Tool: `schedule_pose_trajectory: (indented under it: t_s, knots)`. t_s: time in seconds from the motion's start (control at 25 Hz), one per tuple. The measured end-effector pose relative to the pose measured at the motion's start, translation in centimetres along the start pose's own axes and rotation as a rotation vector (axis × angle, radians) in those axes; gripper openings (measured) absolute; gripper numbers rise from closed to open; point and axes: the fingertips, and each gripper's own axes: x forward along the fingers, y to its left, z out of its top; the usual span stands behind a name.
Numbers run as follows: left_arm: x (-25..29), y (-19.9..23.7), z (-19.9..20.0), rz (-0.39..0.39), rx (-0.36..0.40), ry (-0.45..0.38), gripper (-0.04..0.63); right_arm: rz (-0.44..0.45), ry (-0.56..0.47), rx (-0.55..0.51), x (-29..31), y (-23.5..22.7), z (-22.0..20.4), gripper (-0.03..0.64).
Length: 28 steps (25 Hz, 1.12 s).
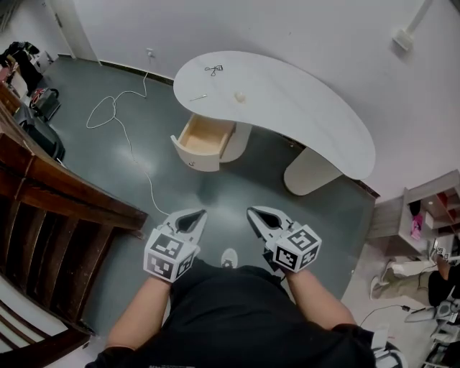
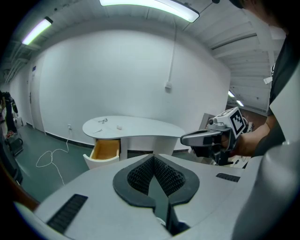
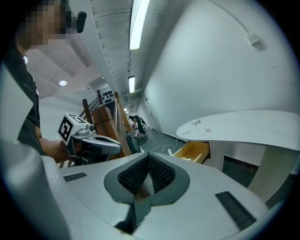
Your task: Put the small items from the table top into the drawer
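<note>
Plainly, both claws are closed and empty: the left claw (image 2: 153, 158) has its ribbed pads (image 2: 140, 174) meeting at the tip with nothing between them, and the right claw (image 3: 148, 157) looks the same. They sit side by side and apart, low in front of the person's black shirt (image 1: 237, 316). Bare forearms (image 1: 140, 309) reach out behind them. The marker cubes (image 1: 171, 253) face the body, and the tips point to 12 o'clock in the head view, tilted a little downward.

Past the tips comes grey floor (image 1: 180, 187), then the white kidney-shaped bench (image 1: 302, 108) at 12 o'clock, well apart from both claws. Its drawer (image 1: 203, 136) stands pulled open under the bench's left end, at about 12 o'clock from the left claw, with a wooden inside.

Three small items lie on the bench top near that end:
- a dark wiry item (image 1: 213, 70) by the far edge
- a thin stick (image 1: 198, 97) at its 7 o'clock
- a small white lump (image 1: 238, 95) at the stick's 3 o'clock

Only the head view shows the white cable (image 1: 115, 108) looped on the floor at 10 o'clock and the wooden railing (image 1: 65, 194) at 9 o'clock. The left claw view adds a ceiling strip light (image 2: 150, 8) and shows the right claw at its 3 o'clock. The right claw view shows the left claw at its 9 o'clock
</note>
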Motion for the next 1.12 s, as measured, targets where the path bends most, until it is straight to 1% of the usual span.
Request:
schedule_pose_trajectory:
  t_s: [0.16, 0.4, 0.72, 0.92, 1.12]
  knots:
    - [1.3, 0.4, 0.5, 0.012, -0.007, 0.006, 0.015, 0.002, 0.006, 0.021, 0.3, -2.0, -0.1, -0.002]
    - [2.0, 0.9, 0.1, 0.024, -0.025, 0.033, 0.015, 0.016, 0.016, 0.036, 0.4, -2.4, -0.5, -0.002]
    - [4.8, 1.8, 0.8, -0.005, -0.015, 0.045, 0.015, 0.005, 0.031, 0.053, 1.4, -4.3, -0.8, -0.002]
    - [6.9, 4.1, 1.7, -0.022, -0.007, 0.06, 0.015, -0.009, 0.037, 0.056, 3.5, -6.3, -0.2, -0.002]
    - [9.1, 7.6, 4.1, -0.023, -0.006, 0.035, 0.015, -0.027, 0.046, 0.054, 6.3, -8.8, 1.4, -0.002]
